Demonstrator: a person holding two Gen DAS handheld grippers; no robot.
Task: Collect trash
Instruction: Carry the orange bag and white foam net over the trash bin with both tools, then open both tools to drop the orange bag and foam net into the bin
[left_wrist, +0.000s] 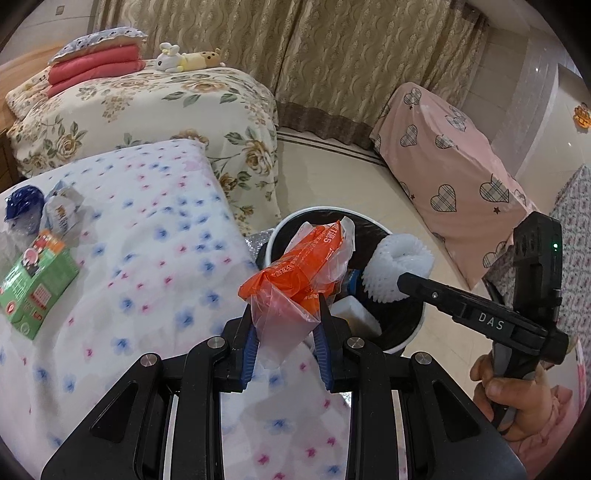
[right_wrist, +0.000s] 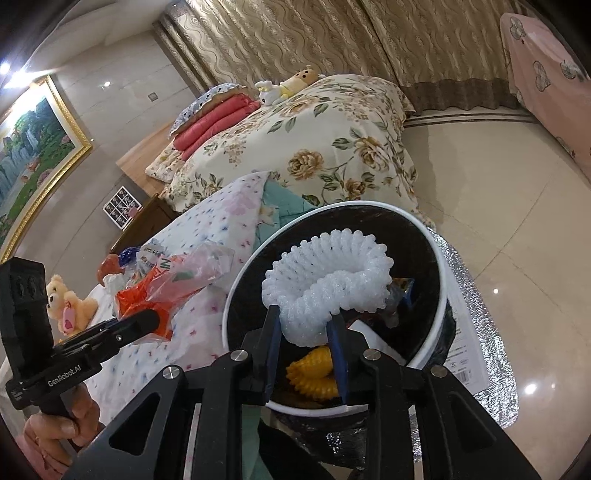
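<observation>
A home bedroom: a bed (left_wrist: 155, 107) under a floral quilt carries folded red blankets (left_wrist: 96, 66) and plush toys (left_wrist: 188, 59), gold patterned curtains (left_wrist: 332, 55) hang behind, and a gilt-framed landscape painting (right_wrist: 33, 155) decorates the wall above glossy floor tiles (right_wrist: 498, 177).

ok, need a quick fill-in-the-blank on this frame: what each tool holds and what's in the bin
1. The left tool is shut on an ____ plastic wrapper.
2. The right tool grips a white foam net over the ____.
3. Inside the bin, below the white net, lies a ____ foam net.
4. A ____ carton lies on the flowered cloth.

Missing words: orange; trash bin; yellow; green
</observation>
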